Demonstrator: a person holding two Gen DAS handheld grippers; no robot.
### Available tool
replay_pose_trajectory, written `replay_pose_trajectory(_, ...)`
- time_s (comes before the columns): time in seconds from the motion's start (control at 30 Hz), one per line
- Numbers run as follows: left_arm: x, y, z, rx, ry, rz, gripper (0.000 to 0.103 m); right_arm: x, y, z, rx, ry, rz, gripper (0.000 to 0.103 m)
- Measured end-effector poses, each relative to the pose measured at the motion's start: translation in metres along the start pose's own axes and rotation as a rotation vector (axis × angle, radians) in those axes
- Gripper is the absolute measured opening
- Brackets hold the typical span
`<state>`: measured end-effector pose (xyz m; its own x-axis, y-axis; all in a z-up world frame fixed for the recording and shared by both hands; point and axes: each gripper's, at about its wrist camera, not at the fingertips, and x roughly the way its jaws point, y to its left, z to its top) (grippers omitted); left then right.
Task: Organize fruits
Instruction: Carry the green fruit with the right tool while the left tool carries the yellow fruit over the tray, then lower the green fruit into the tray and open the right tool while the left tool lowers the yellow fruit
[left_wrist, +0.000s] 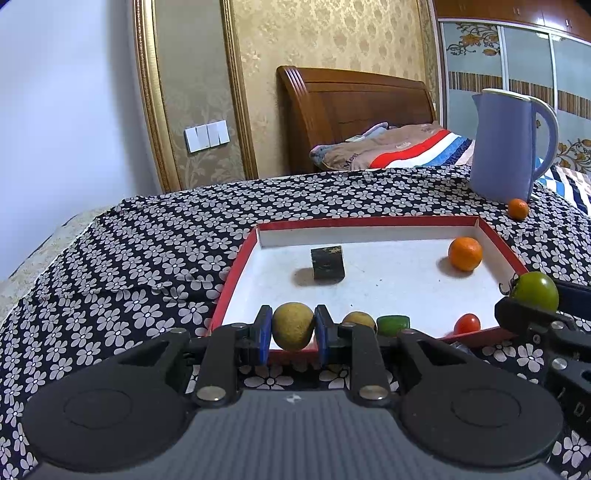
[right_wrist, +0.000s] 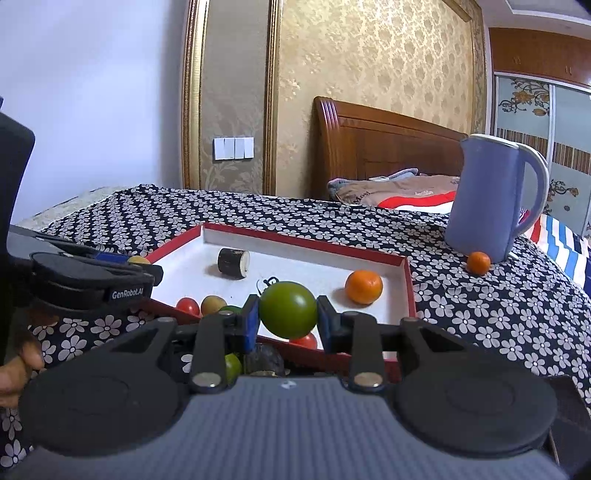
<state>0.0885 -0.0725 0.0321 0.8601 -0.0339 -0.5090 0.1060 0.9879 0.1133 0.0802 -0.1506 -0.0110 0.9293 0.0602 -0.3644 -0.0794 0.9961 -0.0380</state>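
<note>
Already both are loaded: the left hand-held gripper (left_wrist: 292, 326) clamps a yellowish fruit (left_wrist: 292, 325), the right hand-held gripper (right_wrist: 287, 311) a green tomato (right_wrist: 287, 309); released over the red tray's (right_wrist: 408, 286) near edge, either could roll off onto the counter.

A shallow red box (left_wrist: 236, 273) with a white floor lies on a flower-print cloth. Inside it, an orange tangerine (left_wrist: 465, 253) sits near the far right corner, and a dark stubby cylinder (left_wrist: 327, 264) lies toward the back. Along the near wall rest a yellow-brown round fruit (left_wrist: 358, 321), a green piece (left_wrist: 392, 325) and a small red tomato (left_wrist: 467, 324). A larger yellow-brown fruit (left_wrist: 293, 326) is held above the near edge, and a big green tomato (right_wrist: 288, 310) is held above the box. A small tangerine (left_wrist: 518, 209) lies outside, against a blue jug.
</note>
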Motion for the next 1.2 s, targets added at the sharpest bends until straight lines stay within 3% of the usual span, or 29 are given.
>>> replay_pose_trajectory(1.2,0.04,-0.014,0.04,0.023,0.003,0.028,0.023,0.042,-0.017,0.033,-0.001,0.012,-0.023,0.031)
